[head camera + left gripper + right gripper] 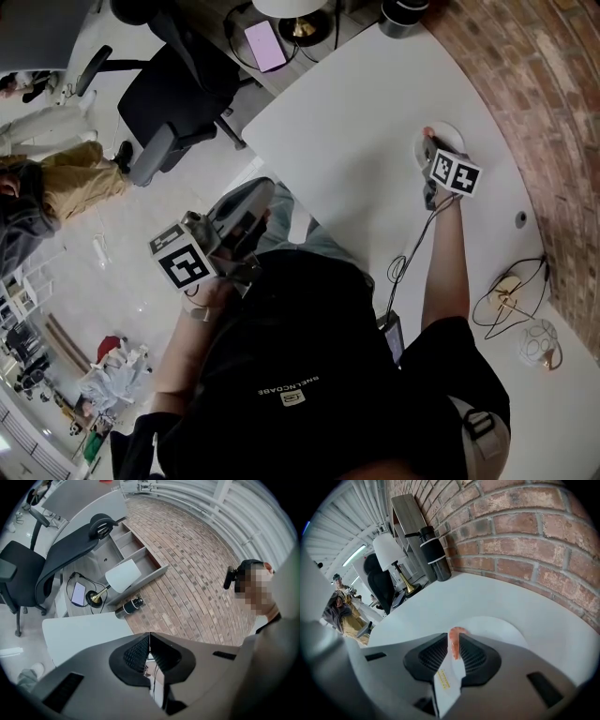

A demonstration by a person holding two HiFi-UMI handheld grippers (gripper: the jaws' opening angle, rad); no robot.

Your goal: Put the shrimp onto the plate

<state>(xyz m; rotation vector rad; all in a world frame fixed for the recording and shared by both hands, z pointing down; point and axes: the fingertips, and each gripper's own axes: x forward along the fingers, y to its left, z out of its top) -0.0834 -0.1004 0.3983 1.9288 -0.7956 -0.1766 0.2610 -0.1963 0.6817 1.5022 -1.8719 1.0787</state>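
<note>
A pink shrimp (pixel 454 644) is pinched between the jaws of my right gripper (pixel 454 649), which is shut on it. Just beyond the jaws lies the white plate (pixel 497 626) on the white table. From the head view, the right gripper (pixel 430 147) hovers over that plate (pixel 451 134) near the brick wall, and the shrimp shows as a small pink tip (pixel 427 132). My left gripper (pixel 149 645) is shut with nothing in it, held off the table by the person's body (pixel 253 202).
A black and white flask (pixel 435 552) stands against the brick wall, with a white lamp (pixel 390 551) beside it. Cables (pixel 412 246) and small wire objects (pixel 511 295) lie on the table's near right. An office chair (pixel 178 89) stands off the table's left edge.
</note>
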